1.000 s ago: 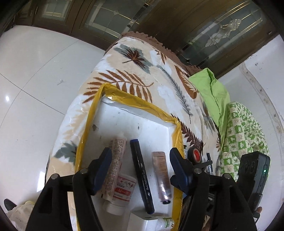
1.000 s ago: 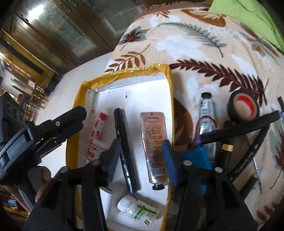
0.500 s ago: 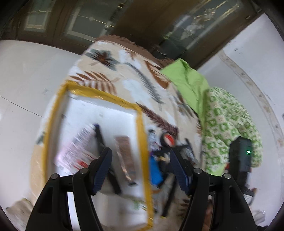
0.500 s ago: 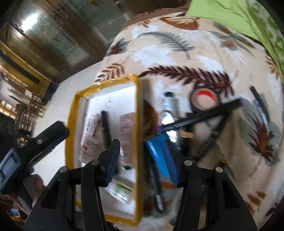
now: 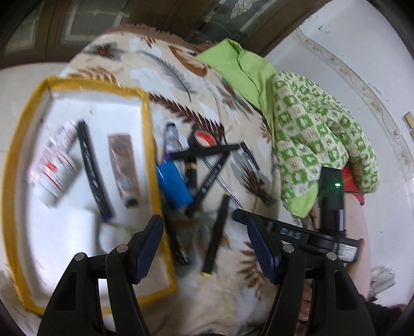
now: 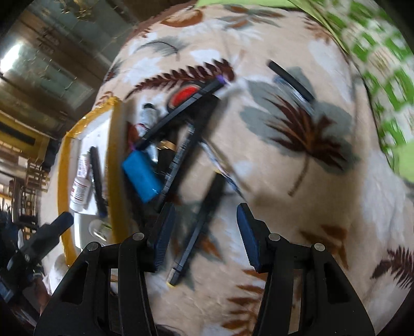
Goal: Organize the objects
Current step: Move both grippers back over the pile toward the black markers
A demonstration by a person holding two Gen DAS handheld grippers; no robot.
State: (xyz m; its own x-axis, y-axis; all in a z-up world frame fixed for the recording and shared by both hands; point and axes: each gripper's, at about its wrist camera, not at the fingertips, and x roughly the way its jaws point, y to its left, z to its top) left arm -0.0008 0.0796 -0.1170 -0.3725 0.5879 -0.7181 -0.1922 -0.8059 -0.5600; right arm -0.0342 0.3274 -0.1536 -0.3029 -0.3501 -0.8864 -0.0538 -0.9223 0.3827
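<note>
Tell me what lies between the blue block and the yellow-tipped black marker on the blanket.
In the left wrist view, another black marker slants between the blue block and the yellow-tipped black marker, over leaf-print blanket.

we are in a home, in what looks like a living room or bedroom. a soft fleece blanket point(image 5: 165, 69) printed with brown and grey leaves covers the surface we look down on, and a bright green cloth point(image 5: 243, 72) and a green-and-cream patterned quilt point(image 5: 320, 134) lie bunched along its far side. beyond it stand dark wooden doors point(image 5: 85, 23) with leaded glass panes, and the floor point(image 5: 23, 75) is of glossy white tile. small household items such as tubes, pens and a tape roll point(image 5: 203, 138) lie on the blanket.
</note>
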